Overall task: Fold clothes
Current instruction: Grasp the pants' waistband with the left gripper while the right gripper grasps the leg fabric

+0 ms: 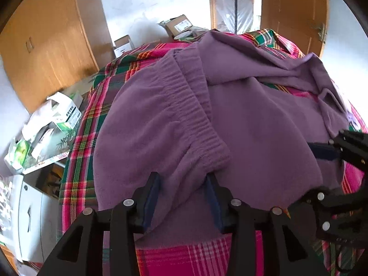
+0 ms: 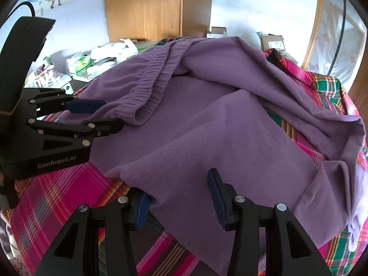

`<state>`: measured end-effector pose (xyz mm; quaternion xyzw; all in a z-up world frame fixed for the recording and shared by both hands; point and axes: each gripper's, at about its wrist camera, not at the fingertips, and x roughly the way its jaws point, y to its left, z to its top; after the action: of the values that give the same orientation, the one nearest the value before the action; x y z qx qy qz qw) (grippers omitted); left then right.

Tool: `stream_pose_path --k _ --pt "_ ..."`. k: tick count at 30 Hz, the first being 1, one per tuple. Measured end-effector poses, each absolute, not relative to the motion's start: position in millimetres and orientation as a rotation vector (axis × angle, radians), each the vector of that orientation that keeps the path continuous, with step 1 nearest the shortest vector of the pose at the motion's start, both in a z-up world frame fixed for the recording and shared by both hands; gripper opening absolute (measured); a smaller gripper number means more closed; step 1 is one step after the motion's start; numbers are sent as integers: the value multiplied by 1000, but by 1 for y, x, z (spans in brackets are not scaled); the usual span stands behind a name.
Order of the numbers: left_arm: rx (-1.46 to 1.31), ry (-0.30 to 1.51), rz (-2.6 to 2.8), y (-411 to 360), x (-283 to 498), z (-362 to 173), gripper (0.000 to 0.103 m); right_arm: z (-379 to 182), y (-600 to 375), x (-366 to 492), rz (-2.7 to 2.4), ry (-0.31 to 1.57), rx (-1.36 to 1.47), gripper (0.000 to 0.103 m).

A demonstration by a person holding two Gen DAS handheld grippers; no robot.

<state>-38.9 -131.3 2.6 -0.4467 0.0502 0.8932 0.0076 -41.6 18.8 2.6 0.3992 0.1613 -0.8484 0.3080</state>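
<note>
Purple fleece trousers [image 1: 230, 119] are lying rumpled across a bed covered with a pink and green plaid sheet [image 1: 207, 257], and I am reaching into them with both tools. The elastic waistband [image 1: 184, 105] is bunching up just ahead of my left gripper [image 1: 182, 197].

My judgement is that the fold could be going wrong in two ways. The fabric is thick and already doubled over itself, so a shallow pinch could be catching only the top layer and leaving the rest dragging behind. The two sides could also be lifting unevenly, since I am working at different parts of the garment.

My left gripper is standing partly open, with fleece filling the gap between its blue pads; I cannot tell whether the pads are pressing the cloth or only sitting around it.

My right gripper [image 2: 181, 197] is spread wide. A loose corner of the trousers is draping over its left pad, and its right pad is sticking up clear beside the cloth, gripping nothing.

Cardboard boxes [image 1: 179, 25] are cluttering the floor beyond the bed.
</note>
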Motion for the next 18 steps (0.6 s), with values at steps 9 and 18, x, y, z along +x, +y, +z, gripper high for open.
stream_pose_path --k 9,18 --pt "-1410 -78 2821 -156 -42 8 5 5 30 -46 -2280 382 1069 14" --pt "-1299 -264 2879 -172 -22 40 4 23 56 -32 -2402 383 969 5"
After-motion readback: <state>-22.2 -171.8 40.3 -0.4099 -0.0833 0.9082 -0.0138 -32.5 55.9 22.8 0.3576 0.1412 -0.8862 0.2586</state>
